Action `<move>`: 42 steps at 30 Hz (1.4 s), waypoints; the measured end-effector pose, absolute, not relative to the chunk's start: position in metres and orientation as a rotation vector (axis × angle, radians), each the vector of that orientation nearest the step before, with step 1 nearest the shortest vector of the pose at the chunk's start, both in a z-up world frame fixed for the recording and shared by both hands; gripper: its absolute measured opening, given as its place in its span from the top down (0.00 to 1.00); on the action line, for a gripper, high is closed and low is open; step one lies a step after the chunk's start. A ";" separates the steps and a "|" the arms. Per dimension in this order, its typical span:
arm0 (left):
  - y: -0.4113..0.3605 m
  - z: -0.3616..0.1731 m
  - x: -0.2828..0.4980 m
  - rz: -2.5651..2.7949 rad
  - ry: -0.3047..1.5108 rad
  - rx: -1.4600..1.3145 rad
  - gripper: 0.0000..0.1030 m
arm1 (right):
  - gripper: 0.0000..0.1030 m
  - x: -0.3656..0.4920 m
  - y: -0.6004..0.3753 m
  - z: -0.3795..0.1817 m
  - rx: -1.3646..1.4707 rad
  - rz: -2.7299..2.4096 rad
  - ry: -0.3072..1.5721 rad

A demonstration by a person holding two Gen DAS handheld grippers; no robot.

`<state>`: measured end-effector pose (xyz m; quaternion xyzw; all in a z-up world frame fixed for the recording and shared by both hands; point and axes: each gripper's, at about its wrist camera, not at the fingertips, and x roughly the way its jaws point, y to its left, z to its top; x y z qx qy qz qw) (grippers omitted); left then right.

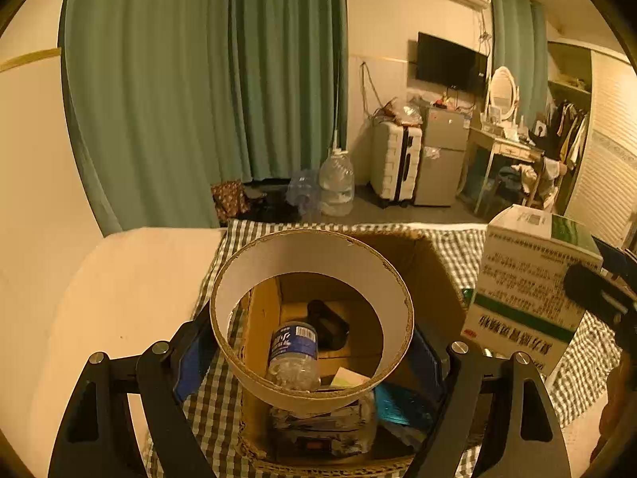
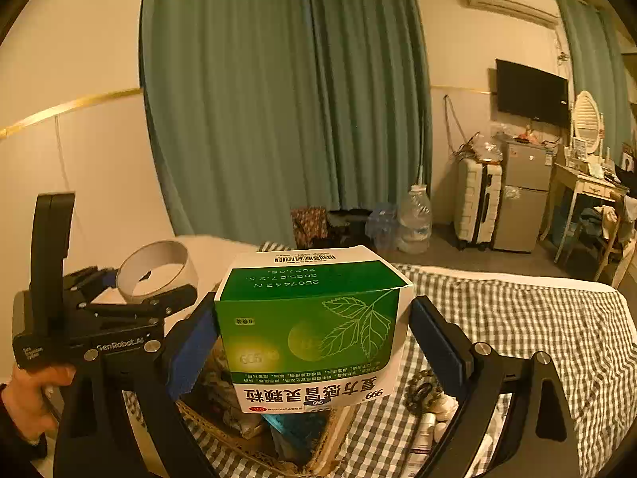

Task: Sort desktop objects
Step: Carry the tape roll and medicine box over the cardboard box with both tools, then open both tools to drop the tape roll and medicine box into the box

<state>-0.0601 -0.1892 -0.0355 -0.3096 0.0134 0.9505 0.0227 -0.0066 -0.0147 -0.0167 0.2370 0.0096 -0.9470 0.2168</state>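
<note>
The tape roll (image 1: 312,318), a wide cardboard ring, is clamped between the blue pads of the left gripper (image 1: 312,352) and hangs above the open cardboard box (image 1: 430,279), where a plastic water bottle (image 1: 294,352) lies among other items. The green-and-white medicine box (image 2: 314,330) sits upside down between the jaws of the right gripper (image 2: 314,342), pinched from both sides over the same box's edge. Below them a green checked cloth (image 2: 517,318) covers the surface. Beyond hang teal curtains (image 2: 278,99), with a large water jug (image 2: 416,219), a white suitcase (image 2: 475,203), a small fridge (image 2: 521,195) and a wall television (image 2: 531,91).
</note>
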 end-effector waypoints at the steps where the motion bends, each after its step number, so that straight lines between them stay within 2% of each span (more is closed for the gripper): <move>1: -0.189 -0.039 -0.062 2.939 0.040 -0.972 0.18 | 0.10 -0.009 -0.017 -0.021 0.667 -2.617 0.030; 12: -0.189 -0.062 -0.073 2.939 0.053 -1.099 0.17 | 0.09 -0.029 -0.043 -0.056 0.743 -2.564 0.151; 14: -0.191 -0.058 -0.069 2.928 0.020 -1.104 0.13 | 0.09 -0.026 -0.049 -0.058 0.725 -2.564 0.179; 16: -0.191 -0.052 -0.065 2.946 0.010 -1.089 0.05 | 0.05 -0.024 -0.052 -0.054 0.703 -2.594 0.225; 18: -0.190 -0.042 -0.059 2.968 0.016 -1.054 0.04 | 0.04 -0.022 -0.050 -0.047 0.683 -2.601 0.239; 31: -0.155 0.033 -0.012 3.077 0.048 -0.824 0.00 | 0.01 0.001 0.019 0.022 0.587 -2.690 0.026; 42: -0.101 0.077 0.021 3.144 0.105 -0.761 0.00 | 0.01 0.040 0.101 0.076 0.502 -2.781 -0.039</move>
